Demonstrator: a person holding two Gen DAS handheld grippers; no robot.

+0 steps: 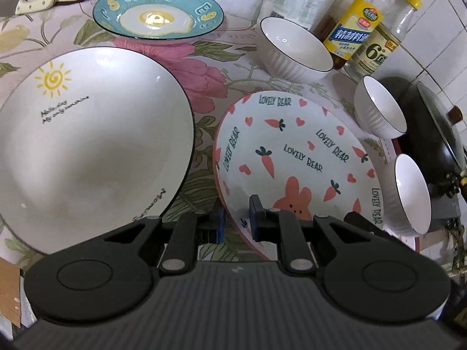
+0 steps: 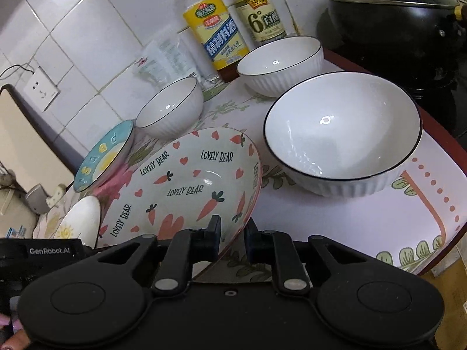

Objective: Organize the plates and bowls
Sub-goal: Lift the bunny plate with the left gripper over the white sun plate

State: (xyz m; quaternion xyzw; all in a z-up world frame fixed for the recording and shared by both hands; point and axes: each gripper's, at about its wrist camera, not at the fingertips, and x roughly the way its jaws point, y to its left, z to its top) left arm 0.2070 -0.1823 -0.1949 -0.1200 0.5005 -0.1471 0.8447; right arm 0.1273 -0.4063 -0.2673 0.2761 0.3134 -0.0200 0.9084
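Both grippers are at the near edge of the carrot plate [image 1: 294,157], which sits on the flowered tablecloth [image 1: 201,73] between the big white sun plate [image 1: 87,140] on one side and the white bowls on the other. The left gripper [image 1: 237,221] has its two fingers a little apart with the plate's pink rim running between them, and the right gripper [image 2: 230,237] straddles the rim the same way from the other side; in neither view can I tell for sure whether the pads are already pressing the rim or only flank it. I would judge the plate to be glazed ceramic: stiff, fairly heavy, slick under rubber pads and quick to chip if it knocks a neighbour. The rim is the only sensible place to take hold, since the rest lies flat and low, and a deep bite over the lip would hold better than a grip at the very edge. It is a shallow white dish with a pink border, printed with orange carrots, pink hearts, a pink rabbit and the words "LOVELY BEAR". A blue egg plate [image 1: 157,11] lies further back, and three ribbed white bowls with dark rims stand apart nearby, the nearest bowl [image 2: 344,137] just beside the carrot plate, so stacking looks largely undone.
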